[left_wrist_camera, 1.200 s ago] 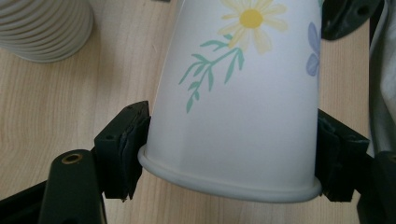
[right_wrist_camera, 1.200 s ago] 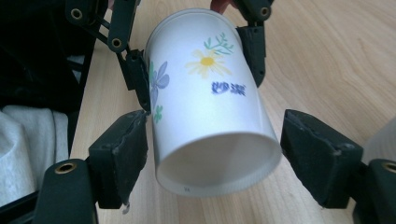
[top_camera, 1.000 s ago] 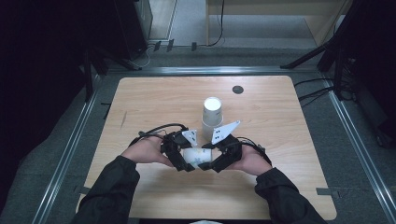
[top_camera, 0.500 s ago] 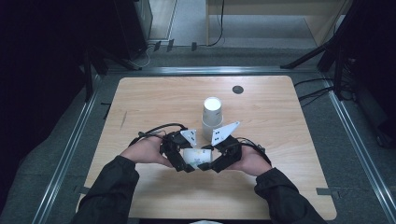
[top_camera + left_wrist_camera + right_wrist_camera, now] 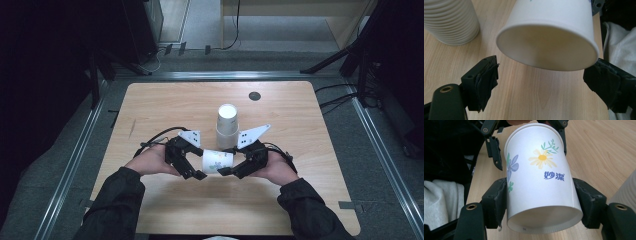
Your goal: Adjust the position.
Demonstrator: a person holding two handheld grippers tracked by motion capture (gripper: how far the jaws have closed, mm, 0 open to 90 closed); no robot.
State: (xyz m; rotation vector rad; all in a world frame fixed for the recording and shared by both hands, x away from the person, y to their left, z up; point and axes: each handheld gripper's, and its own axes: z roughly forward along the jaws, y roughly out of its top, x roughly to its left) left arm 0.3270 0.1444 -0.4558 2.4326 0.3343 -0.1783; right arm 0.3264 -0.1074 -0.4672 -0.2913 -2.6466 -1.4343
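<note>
Since the earlier frame your left hand-held gripper (image 5: 192, 167) has just been opening: its jaws have spread and now stand apart on either side of the mouth of the paper cup (image 5: 217, 161), with the pads clear of the rim, as the left gripper view shows the cup (image 5: 549, 32) hanging between the two black pads without contact. Both of your hands have otherwise kept their place near the front middle of the tabletop (image 5: 150, 105). Your right hand-held gripper (image 5: 235, 167) is clamped on the cup near its base; in the right gripper view the pads press the white wall on both sides of the cup (image 5: 541, 185), which carries printed flowers and blue lettering. The cup lies on its side, held off the tabletop between the two grippers, its open mouth turned toward your left hand and its base toward your right. Just behind it stands the stack of paper cups (image 5: 227, 125), upside down on the tabletop, near the cup you hold but not touching it. A small dark round mark (image 5: 254, 95) sits farther back on the tabletop.
</note>
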